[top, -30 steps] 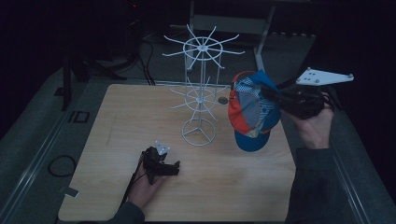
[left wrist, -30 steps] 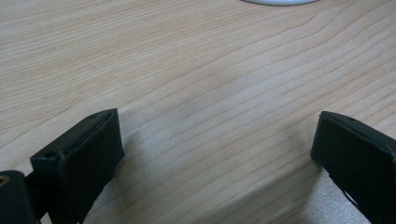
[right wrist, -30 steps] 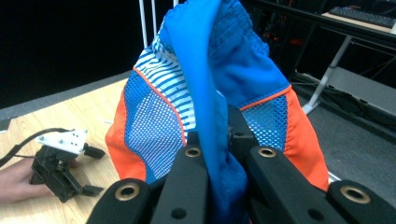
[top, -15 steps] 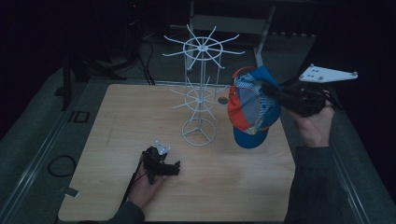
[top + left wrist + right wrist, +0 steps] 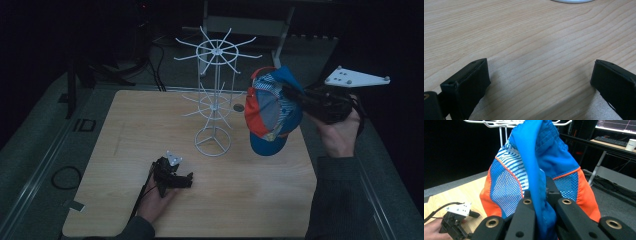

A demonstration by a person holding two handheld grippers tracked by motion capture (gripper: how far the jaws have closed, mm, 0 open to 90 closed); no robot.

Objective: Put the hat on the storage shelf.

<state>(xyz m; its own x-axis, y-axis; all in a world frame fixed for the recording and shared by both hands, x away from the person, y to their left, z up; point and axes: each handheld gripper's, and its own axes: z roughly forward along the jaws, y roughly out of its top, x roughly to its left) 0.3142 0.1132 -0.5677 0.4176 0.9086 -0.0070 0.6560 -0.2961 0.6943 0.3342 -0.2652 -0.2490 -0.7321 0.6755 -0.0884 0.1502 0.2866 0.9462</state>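
Note:
A blue, orange and white striped cap [image 5: 270,111] hangs in the air to the right of the white wire rack [image 5: 215,95], its peak pointing down. My right gripper [image 5: 295,98] is shut on the cap's fabric; in the right gripper view the blue cloth [image 5: 534,182] is pinched between the black jaws of that gripper [image 5: 539,201]. My left gripper [image 5: 186,179] rests low on the wooden table [image 5: 125,130] near its front. Its jaws stand wide apart over bare wood, and the gripper [image 5: 537,82] holds nothing.
The rack's round base [image 5: 213,142] stands at the table's middle, and its edge [image 5: 572,1] shows at the top of the left gripper view. A small dark disc [image 5: 239,107] lies behind the rack. A desk with a keyboard [image 5: 614,141] and a cup [image 5: 631,145] stands beyond the table.
The right hand has lifted the cap slightly and carried it a little nearer the rack's upper arms. The left gripper has stayed put.

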